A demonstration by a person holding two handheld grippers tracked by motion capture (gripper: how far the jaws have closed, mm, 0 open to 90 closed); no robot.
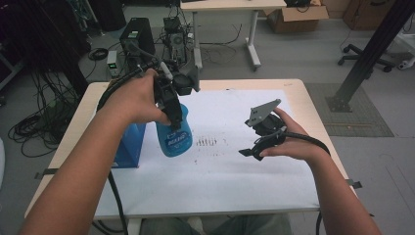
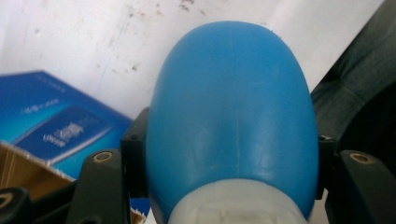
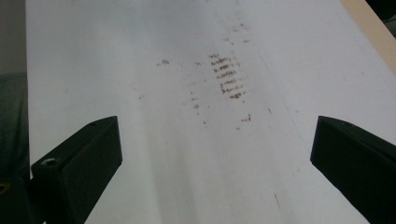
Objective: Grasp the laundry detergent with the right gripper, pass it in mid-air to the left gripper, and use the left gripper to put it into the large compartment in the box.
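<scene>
A blue spray bottle (image 1: 174, 138) with a white label hangs tilted above the left part of the table, and my left gripper (image 1: 171, 116) is shut on its upper body. In the left gripper view the bottle's blue body (image 2: 231, 112) and white collar sit between the two black jaws of that gripper (image 2: 229, 158). My right gripper (image 1: 251, 140) is held above the white paper sheet (image 1: 220, 171) at the right. It stands open with nothing between the jaws of the right gripper (image 3: 215, 140). Brown stain marks (image 3: 229, 77) lie on the paper ahead of it.
A blue cardboard box (image 1: 128, 147) stands on the table's left side, just left of the bottle, box (image 2: 56, 126) below it. Brown stains (image 1: 206, 142) mark the paper's middle. Behind the table are a computer tower (image 1: 137, 34), cables, and another table (image 1: 230, 10).
</scene>
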